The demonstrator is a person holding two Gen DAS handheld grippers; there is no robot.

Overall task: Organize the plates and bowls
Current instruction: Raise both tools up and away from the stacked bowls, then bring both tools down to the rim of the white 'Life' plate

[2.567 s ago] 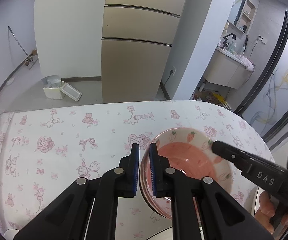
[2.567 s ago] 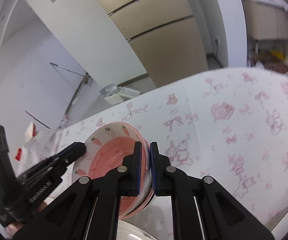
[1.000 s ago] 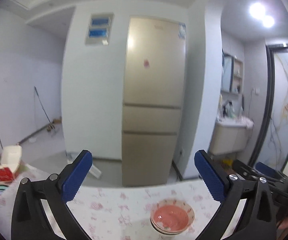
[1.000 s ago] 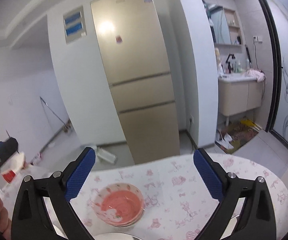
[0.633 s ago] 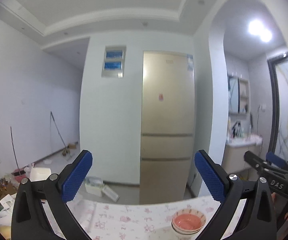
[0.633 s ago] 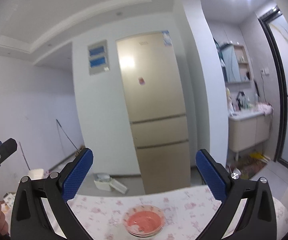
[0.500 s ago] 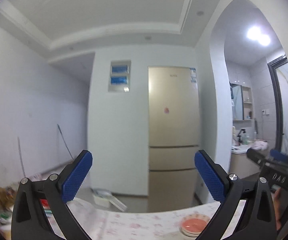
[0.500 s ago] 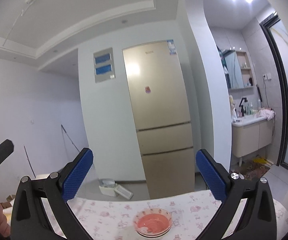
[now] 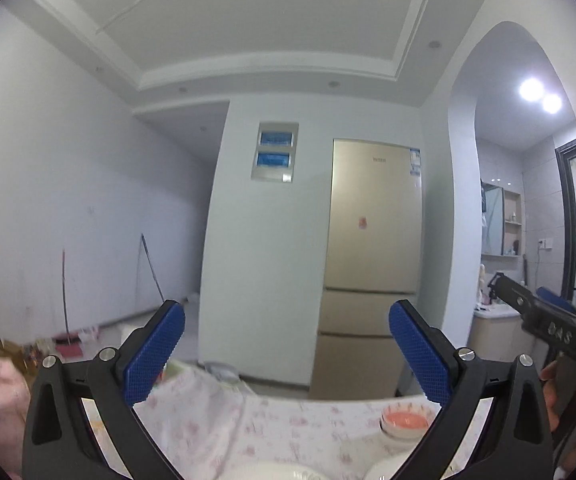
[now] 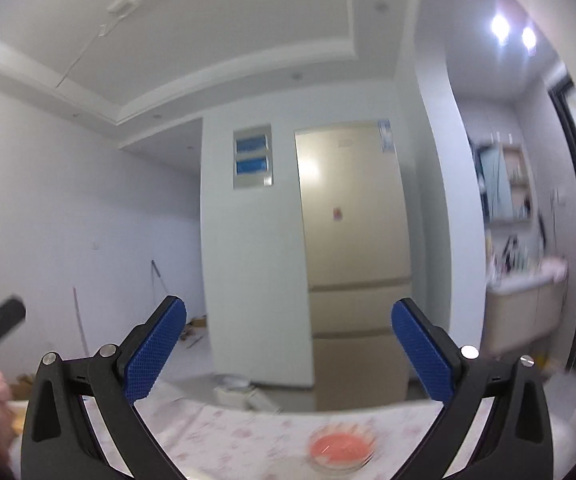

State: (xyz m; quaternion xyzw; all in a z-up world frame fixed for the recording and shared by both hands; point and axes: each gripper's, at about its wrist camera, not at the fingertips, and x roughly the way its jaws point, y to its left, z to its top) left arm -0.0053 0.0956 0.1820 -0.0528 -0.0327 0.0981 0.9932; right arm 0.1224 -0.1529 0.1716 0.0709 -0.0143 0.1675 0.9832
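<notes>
We let go and pulled back: our left gripper (image 9: 286, 346) and right gripper (image 10: 288, 344) are spread wide, holding nothing. The 2 pink bowls (image 10: 340, 451) (stacked) sit on the table (image 10: 248, 436), so stacking looks done.

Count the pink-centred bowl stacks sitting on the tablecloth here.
1: the pink bowl stack stands on the floral tablecloth, far side, in front of the fridge. White dishes at the bottom edge are cut off, so more may be hidden.
</notes>
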